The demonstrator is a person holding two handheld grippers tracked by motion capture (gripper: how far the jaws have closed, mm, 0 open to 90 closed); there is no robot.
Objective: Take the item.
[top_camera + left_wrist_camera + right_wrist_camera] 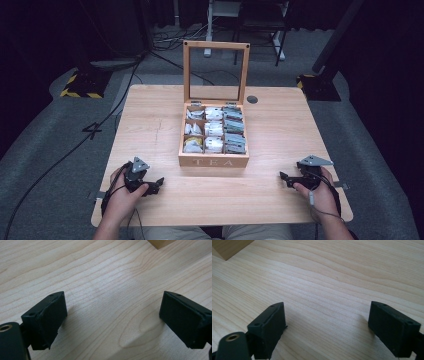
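Observation:
A wooden tea box (214, 161) marked TEA stands at the table's middle, its glass-paned lid (216, 72) upright and open. Several compartments hold tea bags (214, 129). My left gripper (159, 183) rests on the table at the front left, pointing right, jaws wide apart with bare wood between them (112, 315). My right gripper (284, 178) rests at the front right, pointing left, open too, nothing between its jaws (327, 322). A corner of the box (160, 243) shows at the top of the left gripper view, and another corner of the box (229, 248) in the right gripper view.
The light wooden table (150, 120) has a round cable hole (252, 99) behind the box. Cables (70, 150) run across the grey floor at the left. Stand bases with yellow-black tape (80, 85) sit beyond the table's far corners.

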